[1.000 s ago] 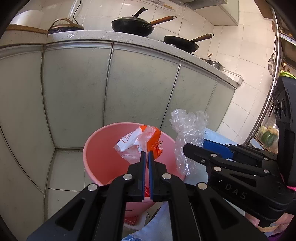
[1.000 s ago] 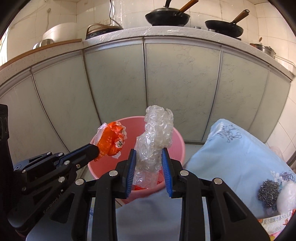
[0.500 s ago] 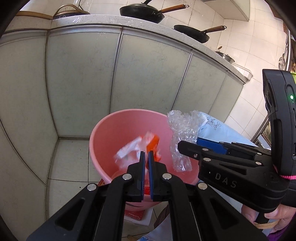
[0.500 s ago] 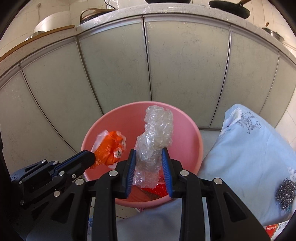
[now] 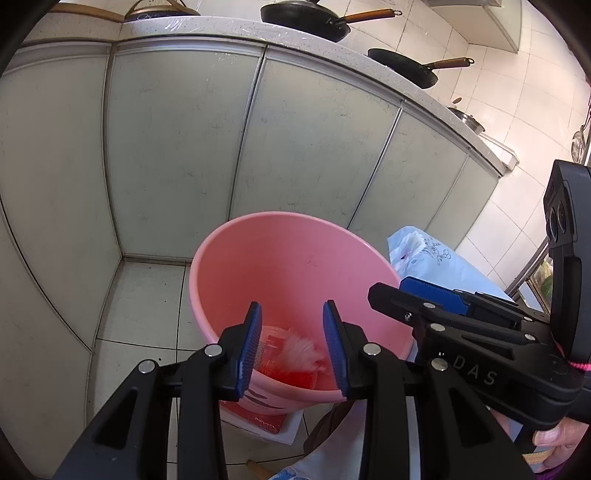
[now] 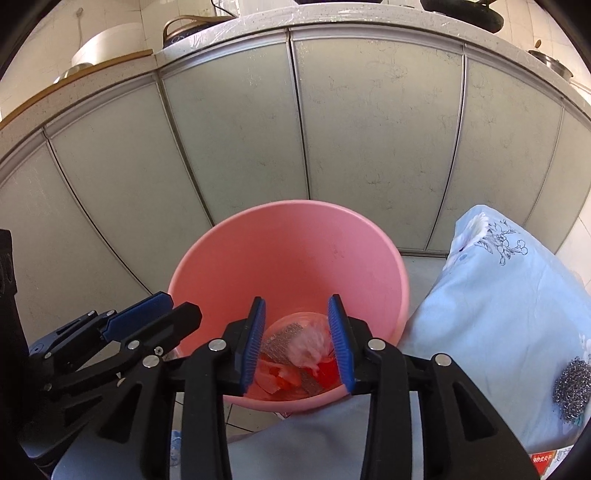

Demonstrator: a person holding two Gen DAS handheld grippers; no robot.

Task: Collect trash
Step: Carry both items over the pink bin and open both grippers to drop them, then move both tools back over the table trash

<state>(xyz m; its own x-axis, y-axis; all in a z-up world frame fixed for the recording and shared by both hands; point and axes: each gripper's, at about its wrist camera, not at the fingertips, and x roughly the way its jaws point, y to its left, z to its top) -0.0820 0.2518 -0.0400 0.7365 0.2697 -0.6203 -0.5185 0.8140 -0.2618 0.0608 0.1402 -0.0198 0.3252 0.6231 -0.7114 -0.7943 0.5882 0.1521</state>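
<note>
- We face a long run of pale grey-green kitchen cabinet doors (image 6: pixel 369 140), which fill the view behind the pink bucket (image 6: pixel 295 236); a speckled worktop (image 5: pixel 295 37) runs above them.
- The pink bucket, our landmark, stands on the tiled floor (image 5: pixel 144 295) just in front of the cabinets, its mouth open toward us.
- To the right of the bucket, close against its rim, lies a light blue cloth with a flower print (image 6: pixel 498 302).
- Our left gripper (image 5: pixel 291 343) hangs over the near rim of the bucket. Its blue-padded jaws have just been opening and now stand apart with nothing between them.
- Our right gripper (image 6: pixel 297 341) hangs over the same near rim, beside the left one. Its jaws have also just been opening and now stand apart, gripping nothing.
- On the worktop, far above the bucket, sit two black pans with wooden handles (image 5: pixel 306 16).
- The trash (image 6: pixel 295 354) lies at the bottom of the bucket: a pale crumpled plastic wad among red and orange wrappers.
- On the blue cloth, right of the bucket, rests a steel scouring ball (image 6: pixel 570 387).
</note>
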